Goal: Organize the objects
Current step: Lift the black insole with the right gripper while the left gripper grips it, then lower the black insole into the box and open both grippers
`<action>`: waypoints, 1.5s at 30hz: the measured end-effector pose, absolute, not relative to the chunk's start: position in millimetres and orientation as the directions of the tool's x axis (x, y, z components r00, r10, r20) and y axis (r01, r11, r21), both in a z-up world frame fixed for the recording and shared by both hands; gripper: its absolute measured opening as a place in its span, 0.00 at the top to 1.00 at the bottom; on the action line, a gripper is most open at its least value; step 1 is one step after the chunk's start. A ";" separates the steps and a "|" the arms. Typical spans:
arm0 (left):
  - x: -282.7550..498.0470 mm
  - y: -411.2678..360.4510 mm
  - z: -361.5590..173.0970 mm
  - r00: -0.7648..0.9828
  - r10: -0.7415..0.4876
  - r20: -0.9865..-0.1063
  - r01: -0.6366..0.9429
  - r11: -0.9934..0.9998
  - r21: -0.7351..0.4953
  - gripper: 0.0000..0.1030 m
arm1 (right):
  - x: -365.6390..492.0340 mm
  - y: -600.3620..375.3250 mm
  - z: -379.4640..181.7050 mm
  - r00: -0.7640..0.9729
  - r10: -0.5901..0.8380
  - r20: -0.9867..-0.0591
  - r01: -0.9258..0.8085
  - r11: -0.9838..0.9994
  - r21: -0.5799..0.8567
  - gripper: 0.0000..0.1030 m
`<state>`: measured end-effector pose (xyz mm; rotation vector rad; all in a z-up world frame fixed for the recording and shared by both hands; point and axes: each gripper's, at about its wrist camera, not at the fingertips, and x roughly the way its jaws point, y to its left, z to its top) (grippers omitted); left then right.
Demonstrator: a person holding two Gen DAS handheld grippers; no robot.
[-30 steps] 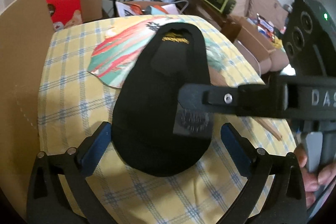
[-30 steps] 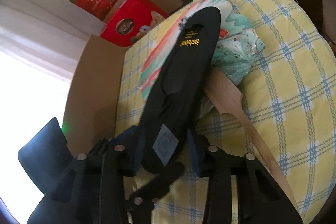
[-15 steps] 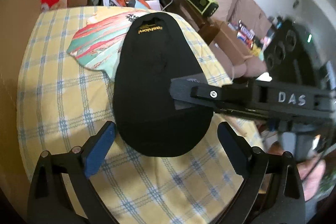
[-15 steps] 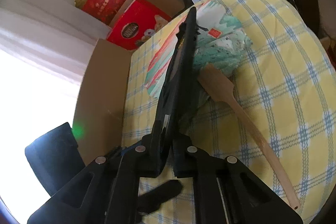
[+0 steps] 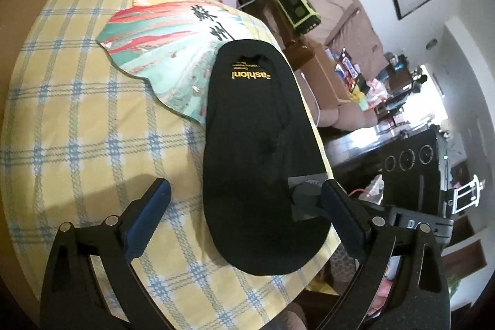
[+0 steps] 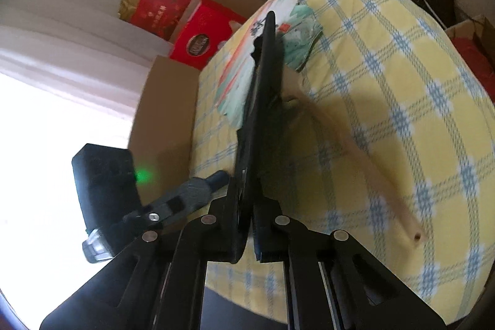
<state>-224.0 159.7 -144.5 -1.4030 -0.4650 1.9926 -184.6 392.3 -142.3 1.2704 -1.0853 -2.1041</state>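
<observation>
Left wrist view, flat black insole point(image 5: 256, 150) with gold lettering, right hand-held gripper point(image 6: 247, 240) clamped on it, left hand-held gripper point(image 5: 244, 221) spread wide

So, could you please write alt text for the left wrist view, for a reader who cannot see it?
A flat black insole with gold lettering lies on a yellow-and-blue checked tablecloth, overlapping a colourful paper fan. The right gripper pinches the insole's near right edge, while the left gripper stands open around its near end. Behind is a cluttered living room.
</observation>
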 end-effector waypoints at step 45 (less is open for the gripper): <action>-182.1 -17.2 -14.8 -0.498 0.698 -0.514 -0.245 -0.682 -0.689 0.35 | -183.5 208.6 -13.2 -0.386 -0.793 -0.472 0.302 -0.592 0.747 0.93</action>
